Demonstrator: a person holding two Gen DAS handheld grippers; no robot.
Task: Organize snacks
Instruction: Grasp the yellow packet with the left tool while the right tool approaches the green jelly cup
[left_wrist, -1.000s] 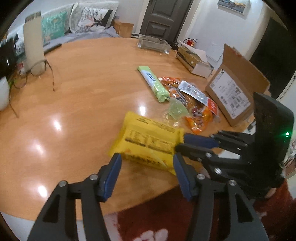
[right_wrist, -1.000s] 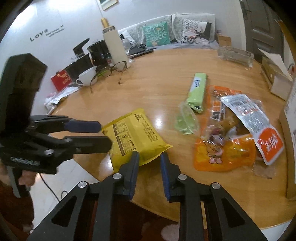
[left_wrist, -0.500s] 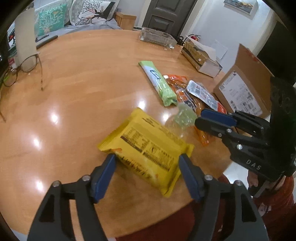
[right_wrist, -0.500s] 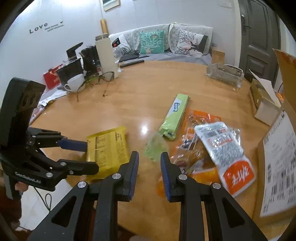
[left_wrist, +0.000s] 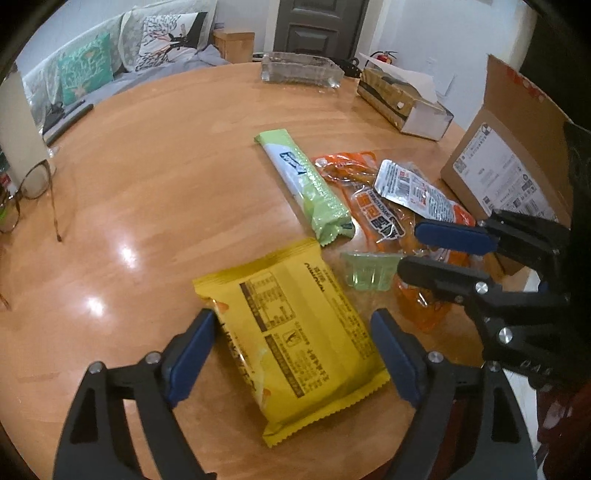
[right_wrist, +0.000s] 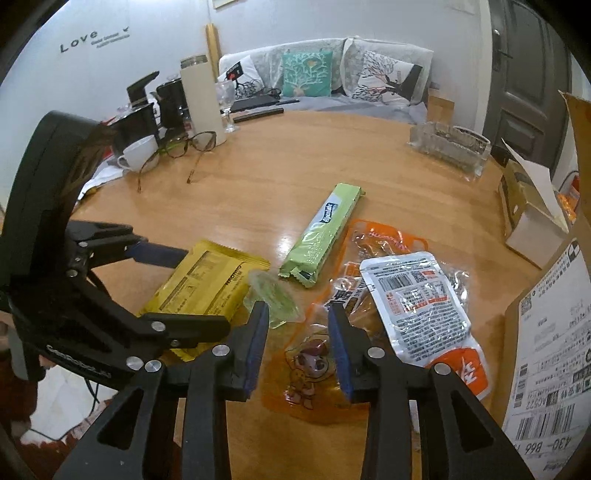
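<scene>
A flat yellow foil snack packet (left_wrist: 295, 325), lying near the round wooden table's (left_wrist: 155, 177) edge, is being straddled by the wide-open left gripper (left_wrist: 291, 354). The right gripper (right_wrist: 298, 345) (jaws moderately parted, holding nothing) is being held over an orange cartoon-printed pouch (right_wrist: 314, 373).

Round wooden worktop (left_wrist: 155, 155) with lamp glare, grey sofa (right_wrist: 369, 99) with patterned cushions (right_wrist: 306, 72) behind, white walls (right_wrist: 110, 22), dark door (left_wrist: 317, 26)

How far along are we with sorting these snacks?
Nothing looks sorted yet. The green bar, orange packets, silver pouch and jelly cup lie loose on the table. The open left gripper straddles the yellow packet without gripping it; the right gripper hovers open over the orange packets.
</scene>
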